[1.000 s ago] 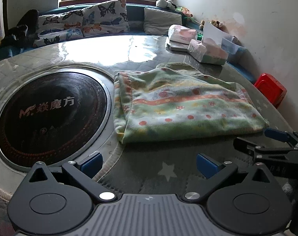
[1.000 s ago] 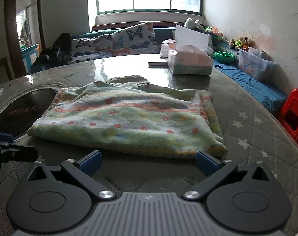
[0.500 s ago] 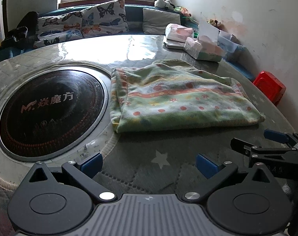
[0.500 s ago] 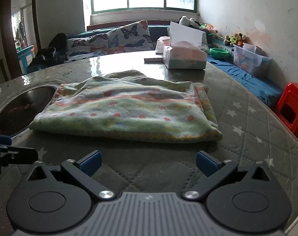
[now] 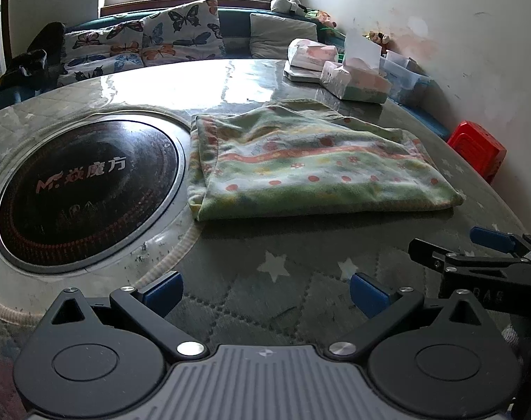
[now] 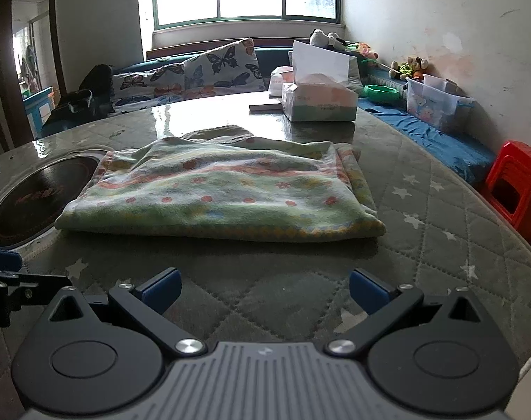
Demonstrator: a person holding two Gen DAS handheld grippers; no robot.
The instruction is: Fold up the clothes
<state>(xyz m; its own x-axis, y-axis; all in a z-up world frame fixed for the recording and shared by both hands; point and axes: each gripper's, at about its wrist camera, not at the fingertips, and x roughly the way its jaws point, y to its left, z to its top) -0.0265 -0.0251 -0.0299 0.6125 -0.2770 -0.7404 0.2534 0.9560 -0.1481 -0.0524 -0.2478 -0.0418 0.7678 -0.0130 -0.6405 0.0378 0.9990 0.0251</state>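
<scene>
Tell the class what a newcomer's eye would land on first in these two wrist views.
First, the folded green cloth with orange dots and stripes, lying flat in the middle of the quilted star-patterned table. Next, the big black round hotplate set into the table just left of the cloth. Then the tissue box behind the cloth and the red stool at the right, by the wall.
</scene>
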